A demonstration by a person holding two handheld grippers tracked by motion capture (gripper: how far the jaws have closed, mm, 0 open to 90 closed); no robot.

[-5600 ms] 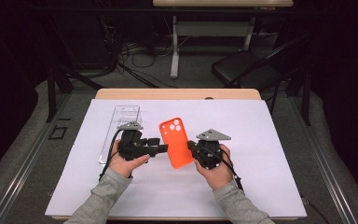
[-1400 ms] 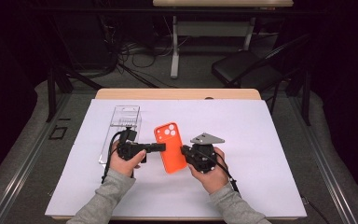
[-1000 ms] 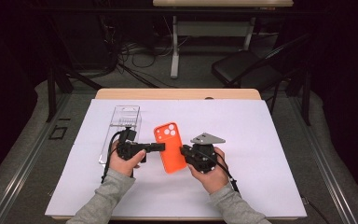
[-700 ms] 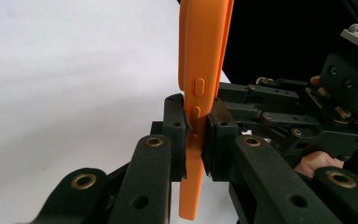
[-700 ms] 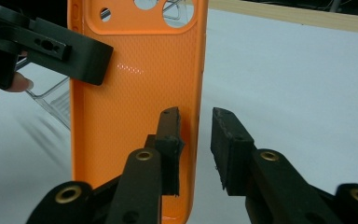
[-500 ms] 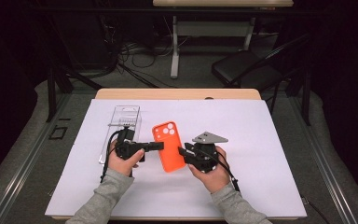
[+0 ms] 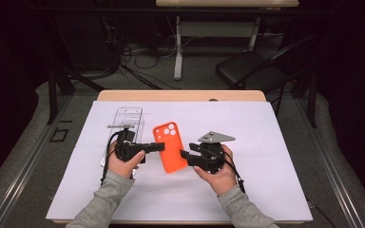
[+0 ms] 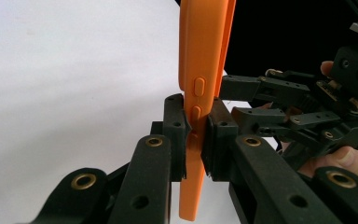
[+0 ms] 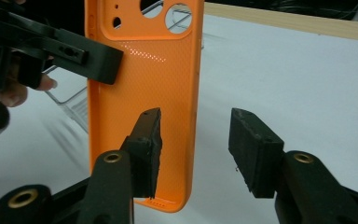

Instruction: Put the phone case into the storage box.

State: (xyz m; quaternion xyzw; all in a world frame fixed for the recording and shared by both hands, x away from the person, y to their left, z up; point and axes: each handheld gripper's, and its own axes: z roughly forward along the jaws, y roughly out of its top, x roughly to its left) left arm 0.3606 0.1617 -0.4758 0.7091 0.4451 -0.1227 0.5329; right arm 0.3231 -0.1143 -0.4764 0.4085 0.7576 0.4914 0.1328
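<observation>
Room is dark, light falls mostly on the counter (image 7: 285,142): wood top under a white sheet (image 7: 275,190). Grey floor (image 7: 24,156) all round. Black chair (image 7: 249,71) behind the counter's far right corner. Second table (image 7: 225,4) further back on a white leg (image 7: 178,47), black cables (image 7: 133,57) tangled on the floor beside it. Black frame post (image 7: 52,90) at left.
</observation>
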